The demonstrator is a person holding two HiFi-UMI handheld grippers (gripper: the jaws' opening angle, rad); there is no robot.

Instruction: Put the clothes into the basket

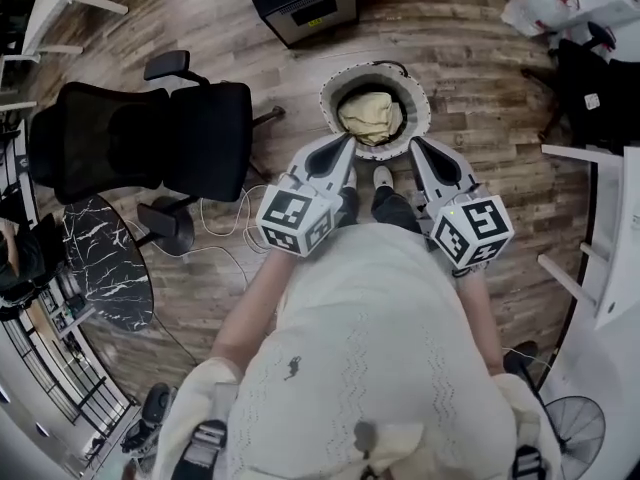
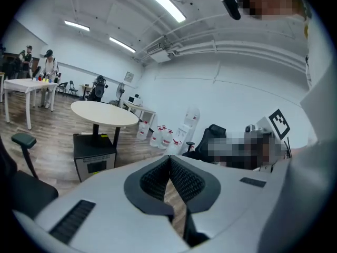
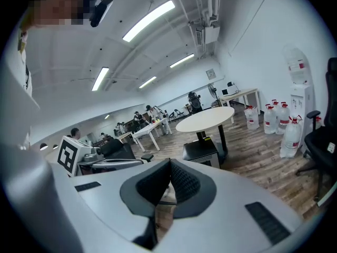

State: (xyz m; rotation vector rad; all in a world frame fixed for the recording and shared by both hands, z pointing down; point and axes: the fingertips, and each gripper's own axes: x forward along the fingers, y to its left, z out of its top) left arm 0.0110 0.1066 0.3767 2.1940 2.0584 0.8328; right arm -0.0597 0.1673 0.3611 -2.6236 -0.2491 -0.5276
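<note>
Beige cloth [image 1: 371,116] lies in the basket [image 1: 412,93]; that drop looks done. Left gripper [image 1: 346,146] and right gripper [image 1: 417,146] jaws are pressed together, empty. The next move is probably finding more clothes.

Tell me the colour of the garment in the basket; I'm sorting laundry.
The garment is pale yellow, clearest in the head view.

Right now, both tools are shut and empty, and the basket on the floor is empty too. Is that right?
No: the basket holds a yellowish cloth, as the head view shows. The left tool and right tool are shut and empty.
</note>
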